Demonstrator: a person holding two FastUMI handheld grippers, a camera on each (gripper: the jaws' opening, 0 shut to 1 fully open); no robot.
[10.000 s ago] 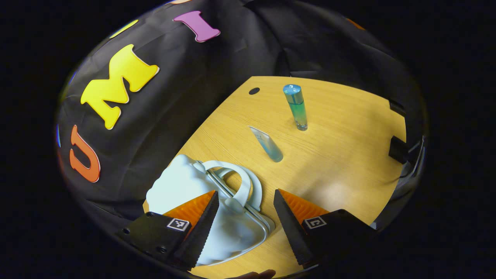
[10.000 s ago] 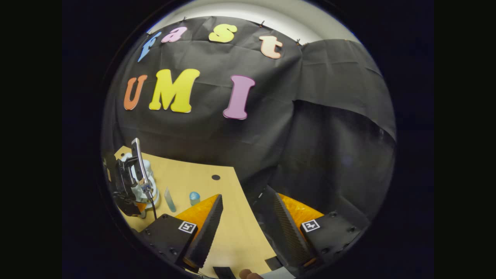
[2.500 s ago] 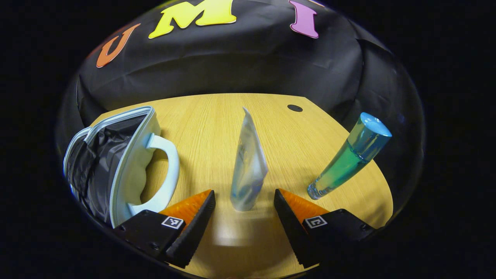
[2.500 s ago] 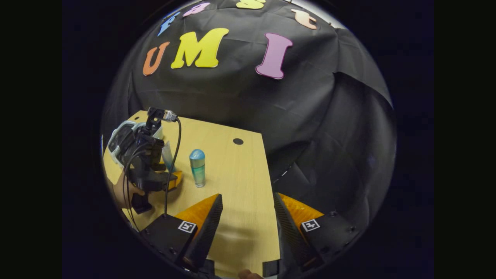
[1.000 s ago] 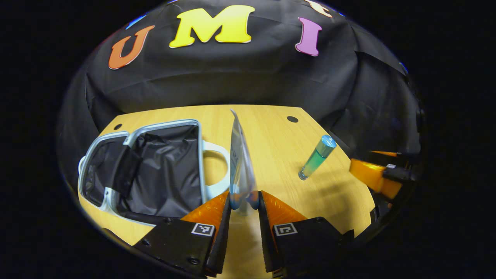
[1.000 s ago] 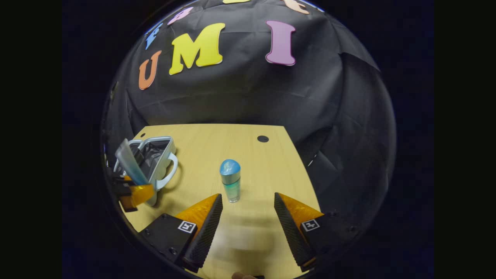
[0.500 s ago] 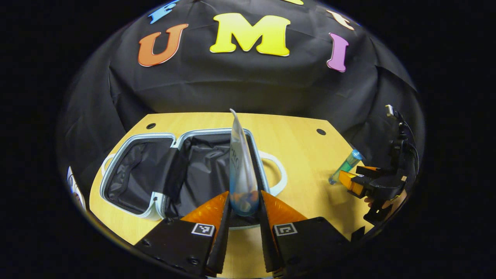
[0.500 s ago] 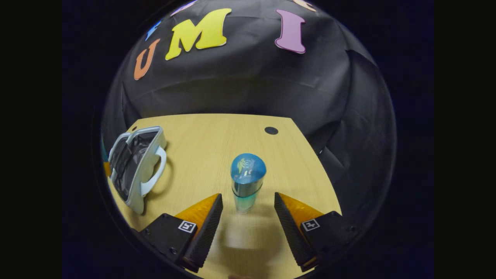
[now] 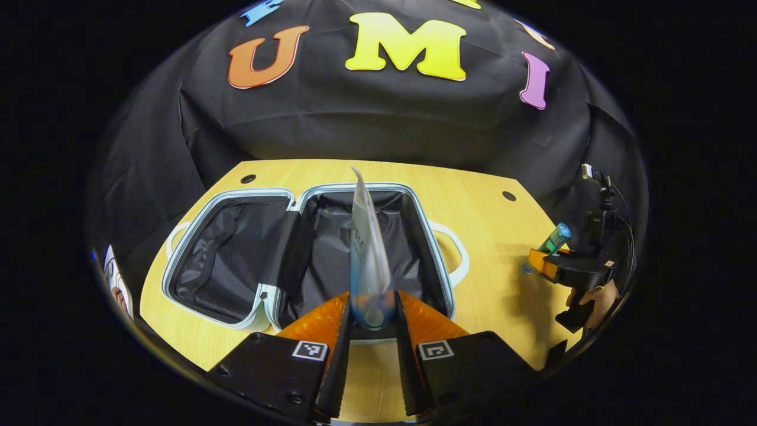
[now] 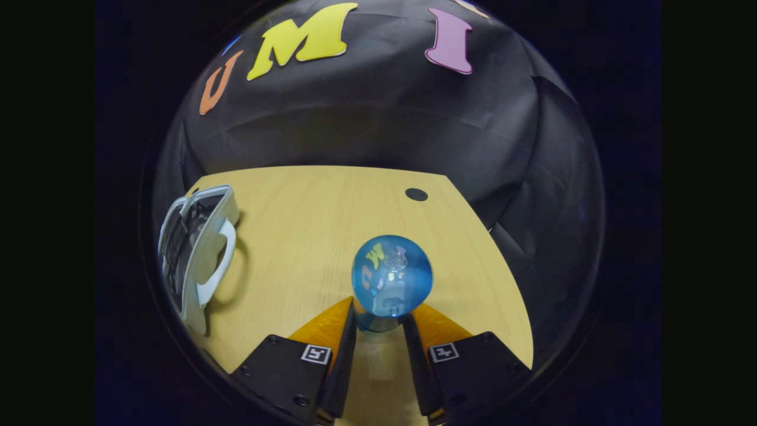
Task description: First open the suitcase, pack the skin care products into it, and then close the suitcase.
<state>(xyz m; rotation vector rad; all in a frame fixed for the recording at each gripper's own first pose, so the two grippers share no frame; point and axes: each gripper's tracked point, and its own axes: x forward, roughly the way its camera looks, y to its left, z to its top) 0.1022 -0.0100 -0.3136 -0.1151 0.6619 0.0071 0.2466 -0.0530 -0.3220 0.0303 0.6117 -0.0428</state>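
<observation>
In the left gripper view, the left gripper (image 9: 371, 310) pinches the cap end of a translucent tube (image 9: 366, 254) between both fingers, and the tube stands up from them with its flat sealed end on top. The tube is held above the near rim of the open suitcase (image 9: 307, 248), which lies flat on the wooden table (image 9: 491, 290) with both black-lined halves facing up and a pale handle on its right side. At the right edge of the same view, the right gripper (image 9: 547, 263) is seen farther off with a hand (image 9: 594, 296) below it, and it holds the blue-green bottle (image 9: 553, 239) at the lower part. In the right gripper view, the right gripper (image 10: 378, 322) is pressed onto the bottle (image 10: 390, 284) from both sides, so the round blue cap sits just above the fingertips and hides the body; the bottle stands on the table (image 10: 307, 236), well apart from the suitcase (image 10: 198, 254) at the left. Half a second ago the fingers of the right gripper were spread with the bottle standing free between them; now they are pressed on it. The left gripper, already pinching the tube then, has moved further toward the suitcase, whose right half now lies directly behind the tube.
</observation>
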